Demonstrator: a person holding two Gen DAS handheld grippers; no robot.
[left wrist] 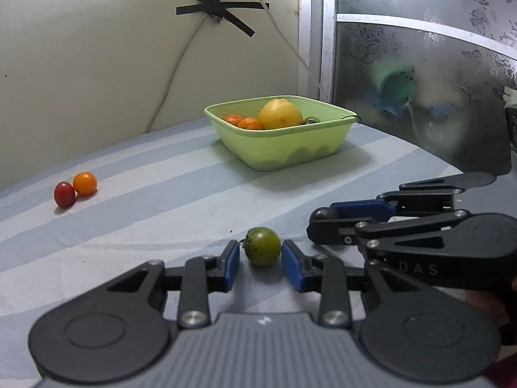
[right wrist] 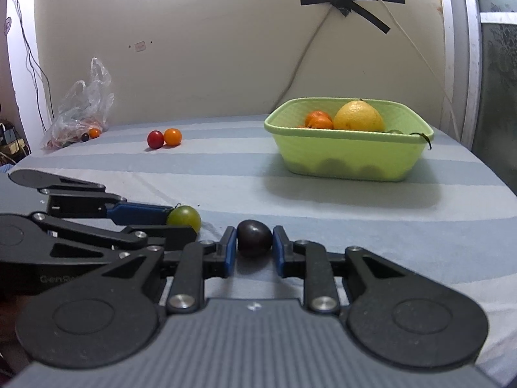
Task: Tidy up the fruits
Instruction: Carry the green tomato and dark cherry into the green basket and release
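Observation:
A green tomato lies on the striped cloth between the blue pads of my left gripper, with small gaps on both sides. It also shows in the right wrist view. A dark purple fruit sits between the pads of my right gripper, which touch or nearly touch it. It also shows in the left wrist view. A light green basket holds a yellow citrus and small oranges. A red tomato and an orange tomato lie together at the left.
A clear plastic bag with more small fruits lies at the far left by the wall. A cable taped to the wall hangs behind the basket. A frosted patterned panel stands at the right of the table.

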